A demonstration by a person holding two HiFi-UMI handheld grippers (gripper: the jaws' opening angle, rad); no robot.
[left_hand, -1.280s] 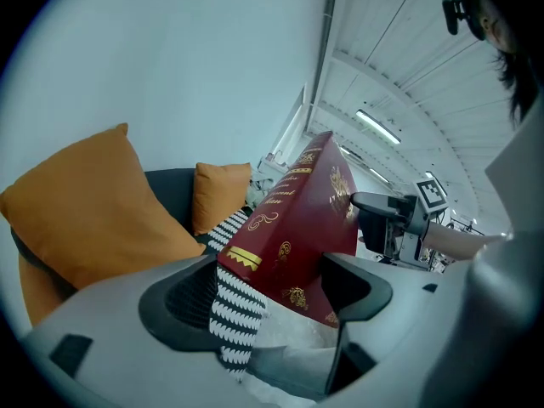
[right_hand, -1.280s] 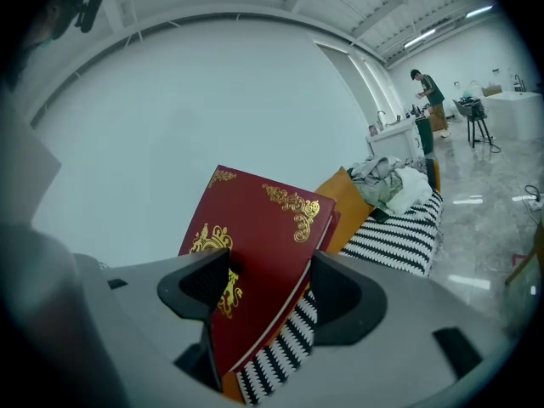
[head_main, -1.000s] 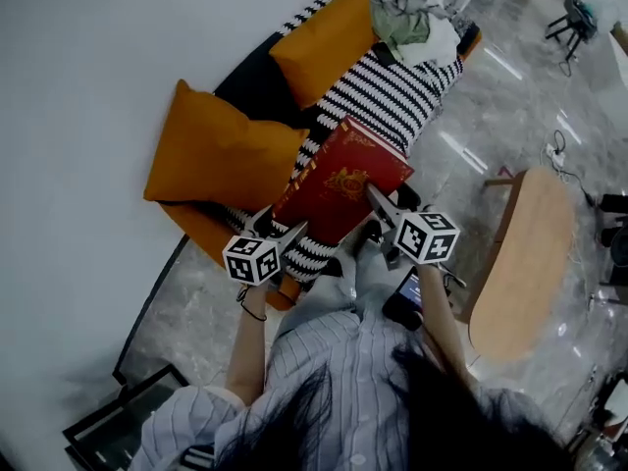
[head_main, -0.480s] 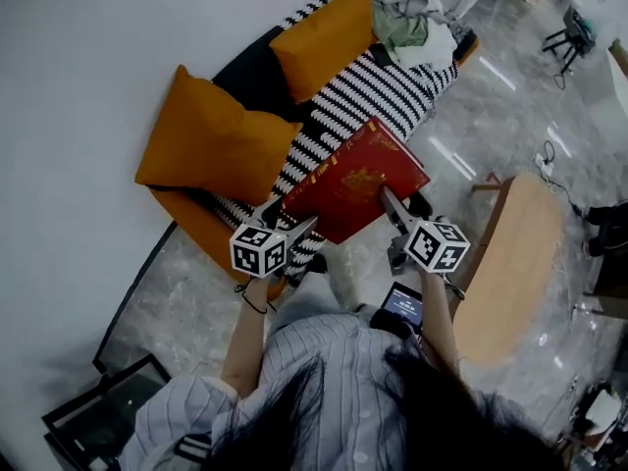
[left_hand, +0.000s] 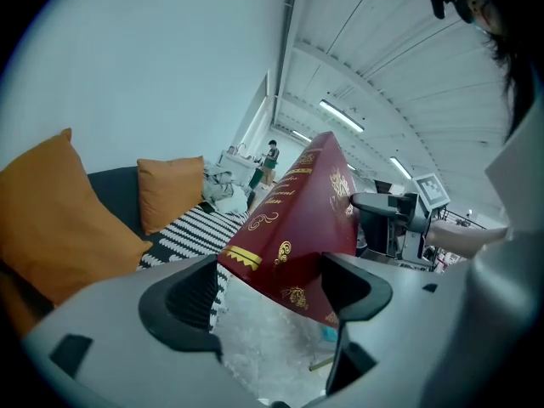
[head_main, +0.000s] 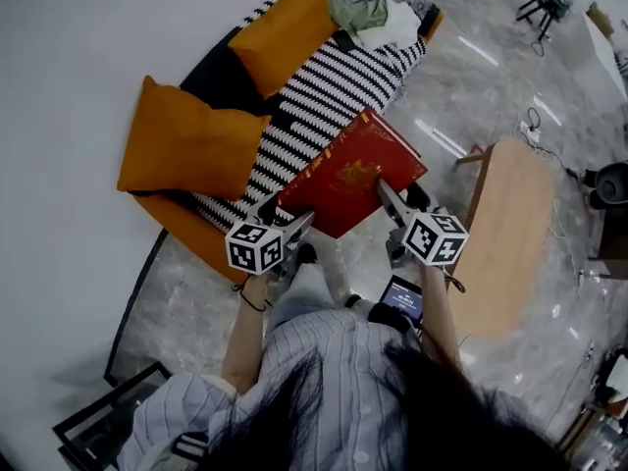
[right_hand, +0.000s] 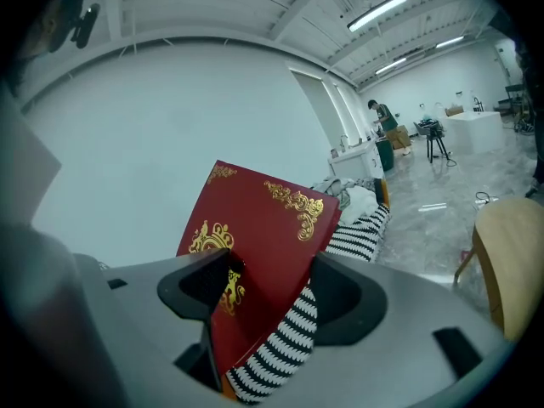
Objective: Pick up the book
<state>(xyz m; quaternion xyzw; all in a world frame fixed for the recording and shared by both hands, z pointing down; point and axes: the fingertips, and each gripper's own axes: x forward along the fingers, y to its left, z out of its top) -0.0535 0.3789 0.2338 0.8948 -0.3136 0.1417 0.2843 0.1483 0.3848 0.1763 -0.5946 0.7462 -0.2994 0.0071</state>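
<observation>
Book [head_main: 351,175] probably stiff, weighty: we are pinching its near corners, left gripper [head_main: 285,215] and right gripper [head_main: 385,195] both clamped on it.

**Unreadable, Covered and Cropped Details**

The gilt lettering on the spine of the book [left_hand: 293,219] is too small to be read. Its lower corner is covered by the right hand-held gripper [right_hand: 270,279]. The clothes pile [head_main: 368,8] on the sofa [head_main: 304,106] is cropped by the head view's upper edge.
</observation>
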